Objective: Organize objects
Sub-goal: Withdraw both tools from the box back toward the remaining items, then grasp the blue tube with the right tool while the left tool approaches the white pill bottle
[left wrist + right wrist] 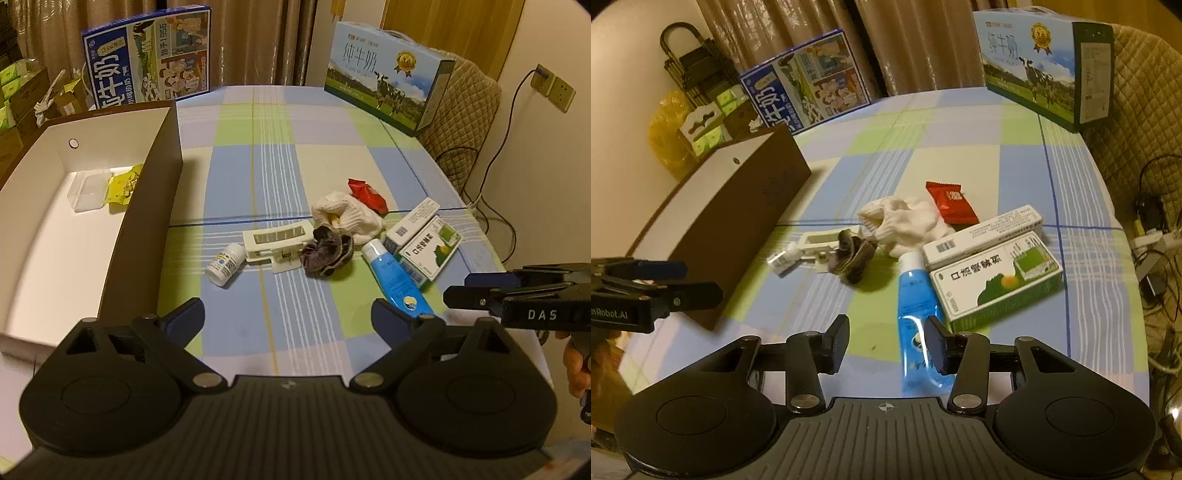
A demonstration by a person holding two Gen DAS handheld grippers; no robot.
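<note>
The blue tube [918, 314] is lying nearest the right gripper [888, 345], its flat crimped end running under the right-hand finger; the fingers are standing apart and gripping nothing. The tube's white cap is pointing toward the white sock [910, 221], and its print is too blurred to read. Just beside it the green-and-white medicine box [997, 280] is sitting against a longer white box [986, 232], the two touching along their sides. A red snack packet [951, 203] is resting behind the sock.

The left gripper [288, 317] is hovering above the checked tablecloth [258, 166] with its fingers spread wide and empty. Ahead of it a small white pill bottle [225, 264] is lying on its side next to a white plastic holder [277, 242], and a dark crumpled sock [327, 251] is overlapping that holder's right end. To the left, the open brown box [147, 206] is holding a clear plastic case [88, 190] and a yellow wrapper [123, 184]; its near end is cut off by the frame.

Two milk cartons [147, 59] are standing at the table's far edge.
</note>
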